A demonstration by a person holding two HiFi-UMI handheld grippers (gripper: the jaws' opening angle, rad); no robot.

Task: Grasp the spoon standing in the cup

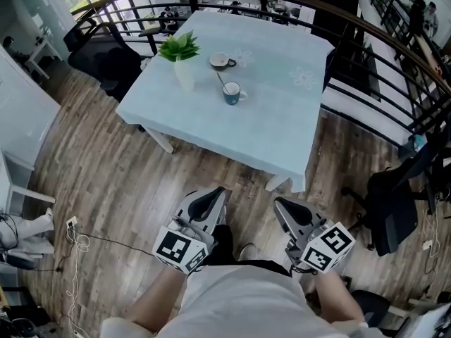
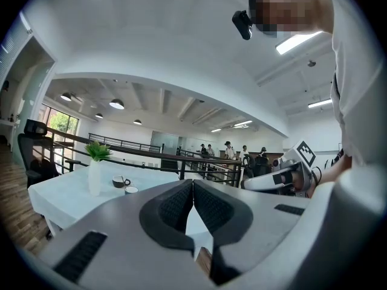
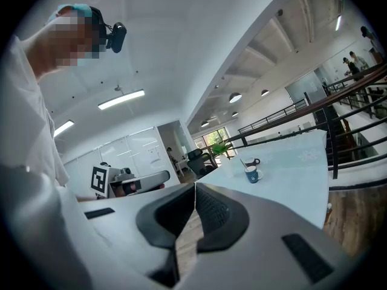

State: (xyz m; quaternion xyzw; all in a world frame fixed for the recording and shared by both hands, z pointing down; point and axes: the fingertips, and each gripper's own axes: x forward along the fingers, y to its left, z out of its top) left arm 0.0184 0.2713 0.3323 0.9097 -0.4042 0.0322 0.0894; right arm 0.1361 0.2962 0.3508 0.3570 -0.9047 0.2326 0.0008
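1. Head view. The left gripper (image 1: 220, 191) and right gripper (image 1: 279, 202) are both held low, close to the person's body, over the wood floor (image 1: 141, 182) and well apart from the table (image 1: 282, 132).
   - The table has a pale blue cloth. The blue cup (image 1: 232, 94) sits near its middle.
   - The spoon (image 1: 220, 78) stands in the cup, its handle leaning toward the far left.
   - A dark cup (image 1: 223, 61) sits just beyond it, and a plant in a white vase (image 1: 183, 62) is to the left.
   - Only this view shows the floor cables, the black chair (image 1: 106, 62) and how the railing (image 1: 373, 69) curves round the table.

2. Left gripper view. The jaws meet tip to tip with nothing between them.
   - The camera looks level across the room, with the table far off at the left.
   - The plant and both cups appear small, and the spoon is too small to make out.
   - Seen only here are the ceiling lamps and people standing past the railing.
   - The right gripper shows alongside with its marker cube.

3. Right gripper view. The jaws are closed on nothing, and floor planks show below the tips.
   - This view gives the clearest side look at the cup: blue, with its handle to the right.
   - The thin spoon handle rises tilted above the rim.
   - The dark cup is behind it and the plant is further left.
   - Open tabletop lies between the jaws and the cup.
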